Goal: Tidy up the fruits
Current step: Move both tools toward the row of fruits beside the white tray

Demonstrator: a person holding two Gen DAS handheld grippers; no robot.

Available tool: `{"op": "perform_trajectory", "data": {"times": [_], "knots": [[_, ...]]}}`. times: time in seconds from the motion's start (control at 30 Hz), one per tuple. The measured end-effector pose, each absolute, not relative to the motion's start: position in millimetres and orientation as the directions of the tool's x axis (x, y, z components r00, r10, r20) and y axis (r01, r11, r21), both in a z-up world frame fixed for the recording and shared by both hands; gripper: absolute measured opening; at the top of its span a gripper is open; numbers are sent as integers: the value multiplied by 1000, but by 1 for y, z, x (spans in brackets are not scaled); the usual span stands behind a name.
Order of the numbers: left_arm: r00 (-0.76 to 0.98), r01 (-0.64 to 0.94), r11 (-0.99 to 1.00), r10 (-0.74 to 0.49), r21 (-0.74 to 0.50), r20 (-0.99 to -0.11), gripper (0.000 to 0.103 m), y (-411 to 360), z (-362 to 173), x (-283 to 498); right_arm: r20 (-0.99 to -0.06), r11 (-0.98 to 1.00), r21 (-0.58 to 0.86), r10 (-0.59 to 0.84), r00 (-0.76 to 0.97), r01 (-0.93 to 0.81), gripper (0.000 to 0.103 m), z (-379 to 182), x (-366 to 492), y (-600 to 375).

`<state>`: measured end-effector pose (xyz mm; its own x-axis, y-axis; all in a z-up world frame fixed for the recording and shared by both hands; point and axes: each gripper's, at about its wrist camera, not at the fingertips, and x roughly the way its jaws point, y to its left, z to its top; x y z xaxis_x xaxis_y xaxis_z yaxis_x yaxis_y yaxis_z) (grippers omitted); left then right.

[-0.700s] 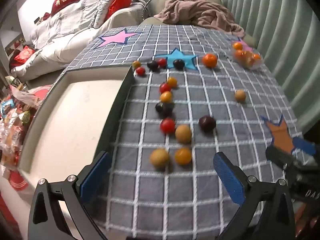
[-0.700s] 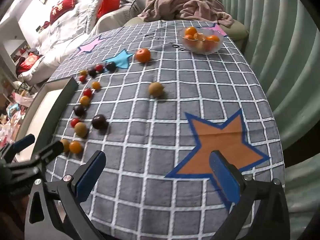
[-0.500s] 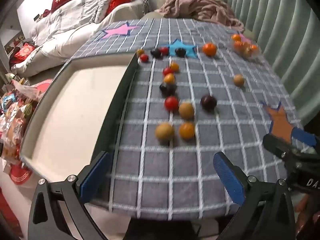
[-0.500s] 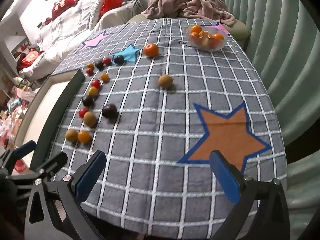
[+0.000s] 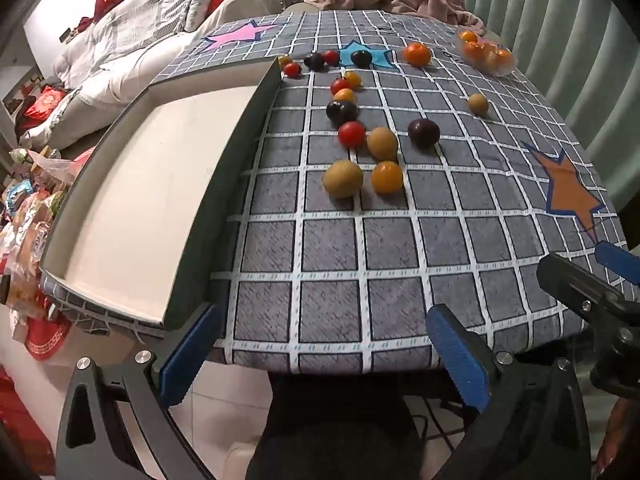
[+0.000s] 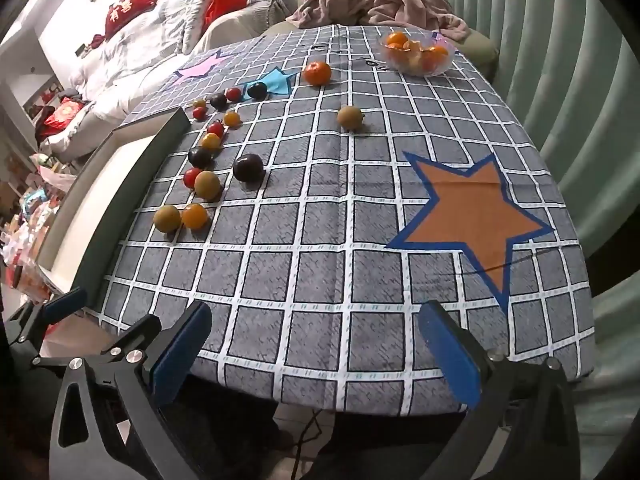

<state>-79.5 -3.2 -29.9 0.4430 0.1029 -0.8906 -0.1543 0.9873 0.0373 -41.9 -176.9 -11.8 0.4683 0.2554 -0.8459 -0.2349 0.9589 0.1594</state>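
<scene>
Both tongs drawn back past the table edge, left tongs (image 5: 322, 354) and right tongs (image 6: 316, 354) gaping wide, empty

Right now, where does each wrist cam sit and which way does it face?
Left wrist: rides the left tool, angled down over the table's near edge at the tray and scattered fruit; right tool shows.
Right wrist: rides the right tool, facing the orange star; left tool shows.
Shared: tangerine bowl, checked tablecloth.
</scene>
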Motion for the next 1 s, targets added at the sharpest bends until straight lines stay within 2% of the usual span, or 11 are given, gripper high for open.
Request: {"op": "perform_trajectory", "data": {"times": [1.0], "knots": [[406,-140,989,101,48,-908,103,-2,-38,-77,-859,954,193,276,430,-228,103,-24,-42,-177]]}}
